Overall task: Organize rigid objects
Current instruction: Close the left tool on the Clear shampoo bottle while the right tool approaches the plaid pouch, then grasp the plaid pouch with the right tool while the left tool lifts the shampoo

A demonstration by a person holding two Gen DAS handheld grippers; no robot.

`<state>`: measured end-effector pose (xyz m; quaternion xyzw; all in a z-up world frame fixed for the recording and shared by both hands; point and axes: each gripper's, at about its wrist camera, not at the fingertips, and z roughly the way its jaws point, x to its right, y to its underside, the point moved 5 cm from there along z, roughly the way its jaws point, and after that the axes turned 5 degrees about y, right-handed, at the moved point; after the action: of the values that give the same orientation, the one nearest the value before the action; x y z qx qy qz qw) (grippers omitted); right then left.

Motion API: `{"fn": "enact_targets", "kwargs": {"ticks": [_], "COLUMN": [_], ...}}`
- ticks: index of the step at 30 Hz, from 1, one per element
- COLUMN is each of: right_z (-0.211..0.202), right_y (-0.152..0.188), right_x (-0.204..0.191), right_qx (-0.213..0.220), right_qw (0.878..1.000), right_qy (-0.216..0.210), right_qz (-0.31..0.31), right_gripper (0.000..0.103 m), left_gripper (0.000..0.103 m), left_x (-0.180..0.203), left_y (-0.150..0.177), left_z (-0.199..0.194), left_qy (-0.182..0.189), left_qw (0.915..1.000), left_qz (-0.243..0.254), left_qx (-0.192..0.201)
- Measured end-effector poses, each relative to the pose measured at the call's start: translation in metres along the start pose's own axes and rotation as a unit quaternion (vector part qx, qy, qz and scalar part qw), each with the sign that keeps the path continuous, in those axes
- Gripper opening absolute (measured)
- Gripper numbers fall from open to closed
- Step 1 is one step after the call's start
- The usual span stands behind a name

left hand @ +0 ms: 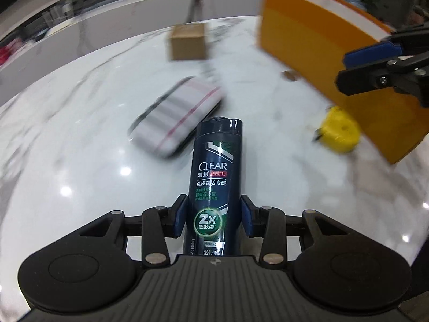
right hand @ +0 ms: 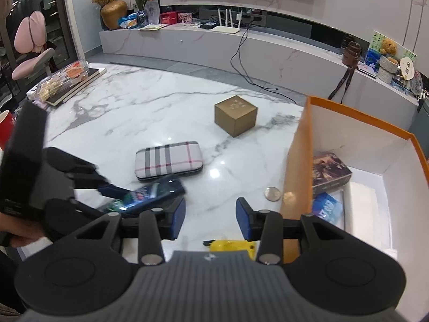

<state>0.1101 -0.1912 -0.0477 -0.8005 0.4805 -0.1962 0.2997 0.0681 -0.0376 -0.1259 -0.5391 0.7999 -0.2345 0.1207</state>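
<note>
My left gripper (left hand: pixel 213 218) is shut on a dark blue CLEAR shampoo bottle (left hand: pixel 215 177) and holds it above the marble table (left hand: pixel 80 147); the bottle (right hand: pixel 155 191) also shows at the left of the right wrist view. My right gripper (right hand: pixel 210 218) is open and empty, over a yellow tape measure (right hand: pixel 232 245) beside the orange box (right hand: pixel 297 161). In the left wrist view the tape measure (left hand: pixel 339 131) lies by the orange box (left hand: pixel 308 53). A plaid case (right hand: pixel 167 161) and a brown cube box (right hand: pixel 236 115) lie on the table.
The orange box holds a dark picture box (right hand: pixel 331 173) and a blue packet (right hand: pixel 328 209). A coin (right hand: pixel 272 193) lies by its wall. A clear pack of items on a board (right hand: pixel 64 83) sits at the table's far left. A red cup (right hand: pixel 6 127) is at the left edge.
</note>
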Motion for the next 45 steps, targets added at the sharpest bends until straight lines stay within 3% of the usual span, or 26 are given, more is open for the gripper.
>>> {"fn": "enact_targets", "kwargs": {"ticks": [7, 11, 12, 14, 17, 24, 39, 45], "right_z": [0.029, 0.049, 0.055, 0.066, 0.08, 0.107, 0.147, 0.161], "right_y": [-0.005, -0.016, -0.019, -0.025, -0.03, -0.038, -0.059, -0.056], "right_x": [-0.028, -0.044, -0.048, -0.056, -0.068, -0.074, -0.068, -0.086], "right_qx": [-0.022, -0.023, -0.022, -0.019, -0.013, -0.011, -0.019, -0.014], "right_qw": [0.999, 0.998, 0.998, 0.996, 0.988, 0.971, 0.96, 0.948], "right_qy": [-0.007, -0.009, -0.01, -0.007, -0.007, -0.02, -0.117, -0.139], "right_qz": [-0.023, -0.054, -0.064, -0.09, -0.152, -0.237, -0.252, -0.286], "right_gripper": [0.043, 0.057, 0.06, 0.076, 0.087, 0.094, 0.096, 0.096], "left_gripper": [0.046, 0.046, 0.046, 0.046, 0.046, 0.047, 0.048, 0.048], "left_x": [-0.057, -0.088, -0.091, -0.091, -0.091, -0.093, -0.101, -0.103], "left_y": [0.04, 0.048, 0.048, 0.048, 0.048, 0.052, 0.06, 0.063], "left_z": [-0.034, -0.043, -0.043, -0.043, -0.044, -0.045, -0.051, -0.053], "left_qy": [-0.055, -0.077, -0.078, -0.078, -0.078, -0.063, -0.02, -0.007], "left_qw": [0.994, 0.9872, 0.9868, 0.9872, 0.9875, 0.989, 0.9898, 0.9895], "left_qz": [-0.094, -0.138, -0.14, -0.138, -0.135, -0.13, -0.131, -0.131], "left_qx": [0.006, 0.021, 0.022, 0.024, 0.027, 0.034, 0.052, 0.06]}}
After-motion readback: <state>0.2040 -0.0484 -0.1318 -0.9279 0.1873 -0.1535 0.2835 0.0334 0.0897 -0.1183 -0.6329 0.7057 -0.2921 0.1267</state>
